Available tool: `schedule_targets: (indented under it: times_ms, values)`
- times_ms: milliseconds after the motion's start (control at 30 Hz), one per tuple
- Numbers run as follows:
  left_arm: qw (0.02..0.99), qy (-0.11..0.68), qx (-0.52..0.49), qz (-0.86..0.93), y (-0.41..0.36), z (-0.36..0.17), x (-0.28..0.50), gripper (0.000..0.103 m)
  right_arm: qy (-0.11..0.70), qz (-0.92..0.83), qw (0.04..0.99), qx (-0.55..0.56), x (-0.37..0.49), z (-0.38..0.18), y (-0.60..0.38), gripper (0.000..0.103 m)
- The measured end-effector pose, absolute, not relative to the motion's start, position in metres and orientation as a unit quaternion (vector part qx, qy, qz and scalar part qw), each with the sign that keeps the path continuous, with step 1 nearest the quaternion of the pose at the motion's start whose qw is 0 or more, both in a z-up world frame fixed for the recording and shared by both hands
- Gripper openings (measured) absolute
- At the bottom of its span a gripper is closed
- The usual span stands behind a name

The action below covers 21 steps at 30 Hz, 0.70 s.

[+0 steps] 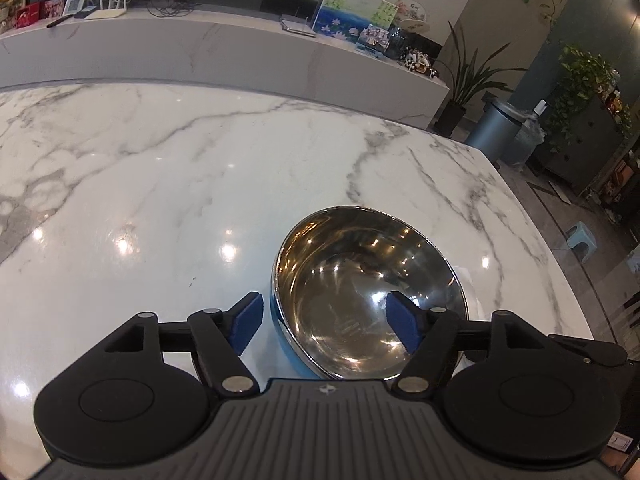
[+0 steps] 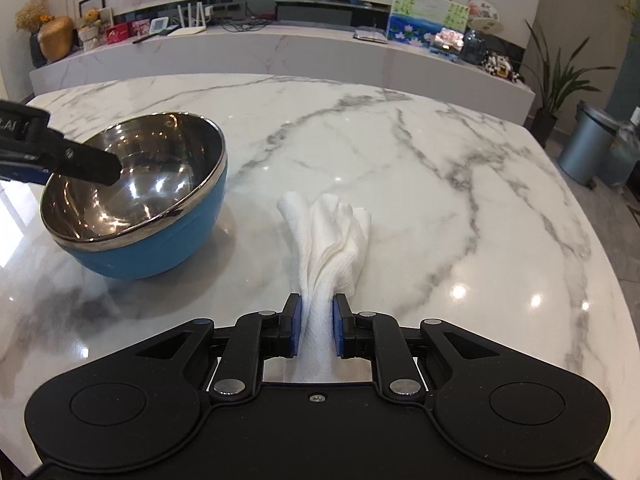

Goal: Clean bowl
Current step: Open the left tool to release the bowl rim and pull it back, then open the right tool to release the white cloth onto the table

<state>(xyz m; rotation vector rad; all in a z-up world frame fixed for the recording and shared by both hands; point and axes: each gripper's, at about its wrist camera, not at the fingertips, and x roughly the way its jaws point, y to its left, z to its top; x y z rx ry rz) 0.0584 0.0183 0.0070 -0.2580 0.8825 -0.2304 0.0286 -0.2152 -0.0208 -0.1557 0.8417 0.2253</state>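
A steel bowl with a blue outer shell (image 1: 368,292) stands on the white marble table (image 1: 160,168). My left gripper (image 1: 326,326) is open and straddles the bowl's near rim, one blue pad outside, one inside. In the right wrist view the bowl (image 2: 136,196) sits at the left, with a left finger (image 2: 86,166) reaching over its rim. My right gripper (image 2: 314,328) is shut on a bunched white paper towel (image 2: 328,240), held above the table to the right of the bowl.
A long marble counter (image 2: 280,52) with a router, pictures and ornaments runs behind the table. A grey bin (image 2: 584,144) and potted plants (image 2: 556,80) stand on the floor to the right. The table's right edge (image 2: 600,280) curves away.
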Motion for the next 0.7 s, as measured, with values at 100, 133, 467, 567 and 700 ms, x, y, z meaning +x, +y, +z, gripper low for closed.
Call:
schedule_targets:
  times_ms: [100,133,467,567,700]
  values:
    - [0.894,0.417,-0.12,-0.109,0.017,0.009,0.057,0.073,0.395,0.099,0.911,-0.07,0.027,-0.014,-0.216,0.029]
    - [0.895,0.416,-0.119,-0.109,0.017,0.009,0.056,0.073,0.389,0.096,0.914,-0.067,0.026,-0.01,-0.216,0.039]
    - [0.907,0.395,-0.091,-0.116,0.008,0.021,0.045,0.075,0.361,0.09,0.927,-0.038,0.022,0.016,-0.215,0.061]
    - [0.913,0.38,-0.093,-0.117,0.007,0.025,0.04,0.08,0.358,0.082,0.929,-0.042,0.02,0.021,-0.214,0.068]
    - [0.92,0.359,-0.106,-0.117,0.009,0.028,0.036,0.088,0.36,0.071,0.929,-0.039,0.019,0.025,-0.217,0.07]
